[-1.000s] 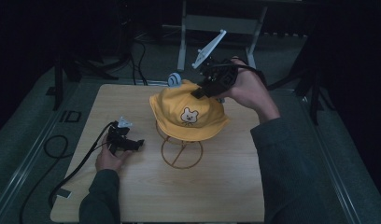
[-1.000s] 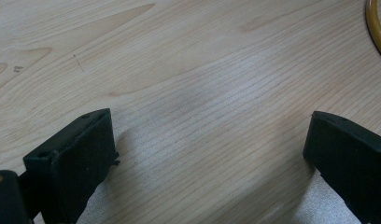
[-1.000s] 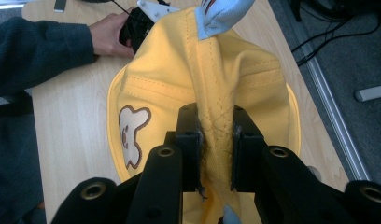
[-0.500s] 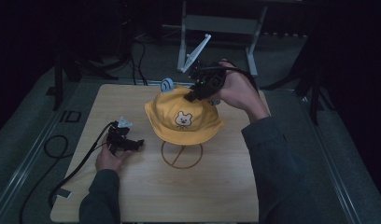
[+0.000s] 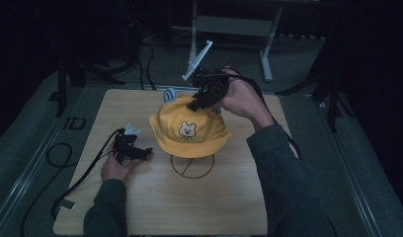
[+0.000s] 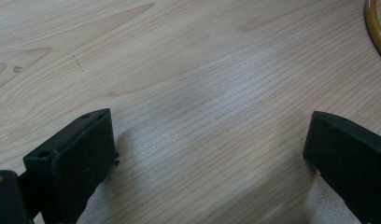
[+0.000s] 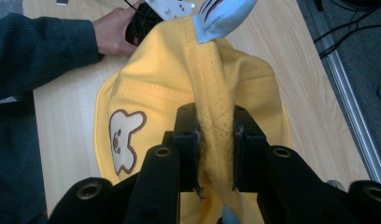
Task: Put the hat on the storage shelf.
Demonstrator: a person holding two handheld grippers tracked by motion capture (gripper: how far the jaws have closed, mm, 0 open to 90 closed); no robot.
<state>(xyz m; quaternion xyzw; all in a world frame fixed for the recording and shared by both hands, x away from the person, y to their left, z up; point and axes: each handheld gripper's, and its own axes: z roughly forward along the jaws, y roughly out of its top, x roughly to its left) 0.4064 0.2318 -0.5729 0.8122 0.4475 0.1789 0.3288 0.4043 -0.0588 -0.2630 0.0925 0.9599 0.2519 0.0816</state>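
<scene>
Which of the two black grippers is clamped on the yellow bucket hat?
The right gripper, up at the yellow fabric bucket hat crown, pinches a fold. The left gripper sits open over the bare wooden table.

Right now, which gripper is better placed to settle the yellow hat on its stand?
The right gripper: its jaws pinch the yellow hat at the crown. The left gripper rests open on the table, apart from it.
</scene>
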